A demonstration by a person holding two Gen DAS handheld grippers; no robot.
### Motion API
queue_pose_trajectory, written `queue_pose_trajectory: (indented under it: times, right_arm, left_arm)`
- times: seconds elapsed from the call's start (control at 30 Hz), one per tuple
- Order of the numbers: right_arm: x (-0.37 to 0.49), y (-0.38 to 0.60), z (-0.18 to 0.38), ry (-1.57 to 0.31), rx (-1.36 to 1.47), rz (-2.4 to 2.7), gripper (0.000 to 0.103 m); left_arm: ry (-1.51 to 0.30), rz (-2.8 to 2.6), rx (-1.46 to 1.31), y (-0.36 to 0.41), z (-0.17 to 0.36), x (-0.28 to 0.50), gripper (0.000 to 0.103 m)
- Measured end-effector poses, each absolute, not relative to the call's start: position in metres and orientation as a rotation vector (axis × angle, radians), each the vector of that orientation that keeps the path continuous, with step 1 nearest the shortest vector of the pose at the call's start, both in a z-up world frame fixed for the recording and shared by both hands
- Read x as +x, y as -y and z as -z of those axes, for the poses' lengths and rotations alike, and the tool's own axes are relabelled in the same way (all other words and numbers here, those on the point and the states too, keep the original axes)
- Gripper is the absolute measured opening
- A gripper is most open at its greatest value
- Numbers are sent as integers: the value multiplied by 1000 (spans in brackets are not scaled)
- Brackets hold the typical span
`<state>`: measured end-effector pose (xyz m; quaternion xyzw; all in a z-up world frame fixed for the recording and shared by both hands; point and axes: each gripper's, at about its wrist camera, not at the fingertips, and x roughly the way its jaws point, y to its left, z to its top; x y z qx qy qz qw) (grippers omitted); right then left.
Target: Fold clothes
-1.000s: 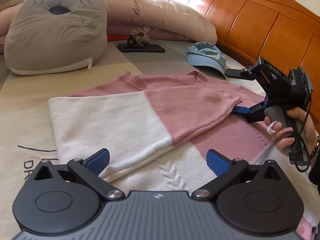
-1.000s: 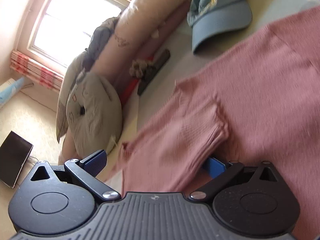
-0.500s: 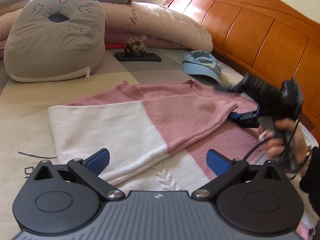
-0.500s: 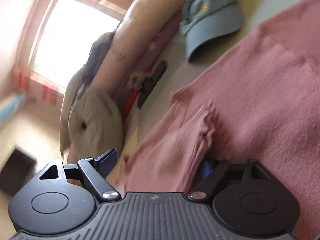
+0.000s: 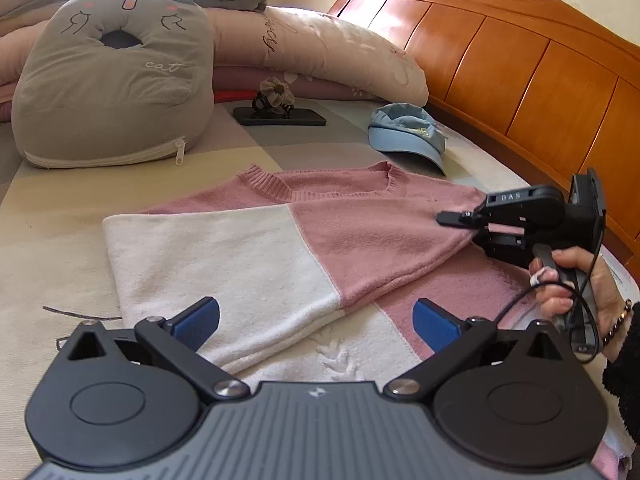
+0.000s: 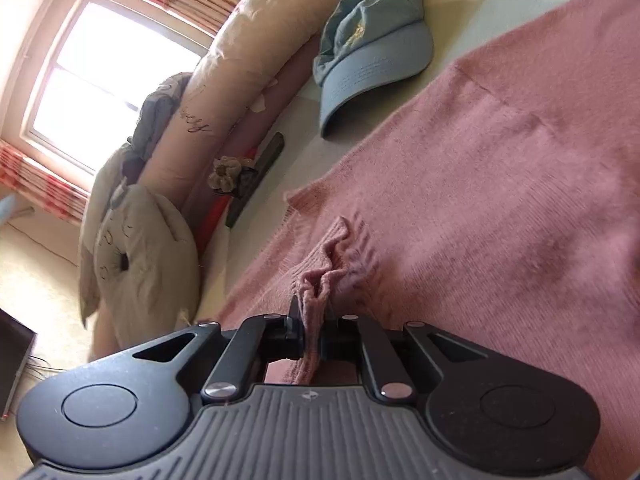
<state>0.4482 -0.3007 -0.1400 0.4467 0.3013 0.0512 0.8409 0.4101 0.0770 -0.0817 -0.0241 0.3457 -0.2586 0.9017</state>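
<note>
A pink and white knit sweater [image 5: 280,248] lies flat on the bed, one sleeve folded across its front. My left gripper [image 5: 316,322] hovers open over the white hem, nothing between its blue pads. At the right, a hand holds my right gripper [image 5: 486,229], shut on the pink sleeve cuff. In the right wrist view the right gripper [image 6: 314,330] pinches the bunched ribbed sleeve cuff [image 6: 324,276] between its closed jaws, with the pink sweater [image 6: 500,200] spreading beyond.
A blue cap [image 5: 404,130] lies beyond the collar, near the wooden headboard [image 5: 520,72]. A grey cat cushion [image 5: 116,80], long pillows [image 5: 320,48] and a dark phone [image 5: 280,116] with a hair clip sit at the bed's far end. A window [image 6: 100,80] shows in the right wrist view.
My right gripper's jaws went from wide open to shut on the sleeve cuff, bunching it. The left gripper stayed in place and open.
</note>
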Motion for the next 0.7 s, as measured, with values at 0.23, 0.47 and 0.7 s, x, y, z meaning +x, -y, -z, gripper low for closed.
queue_pose_trajectory:
  times: [0.23,0.47,0.7]
  right_arm:
    - [442,293,127,-602,832,-66,13]
    - [435,298,110,-601,689,79,53]
    - [437,230,78,-650,236,-12,97]
  left_arm:
    - [-725,534,-45,-78,82,412,102]
    - [-722,519,-54,-85,80,413,102]
    - [-676,428,-106,-124,67,419,102]
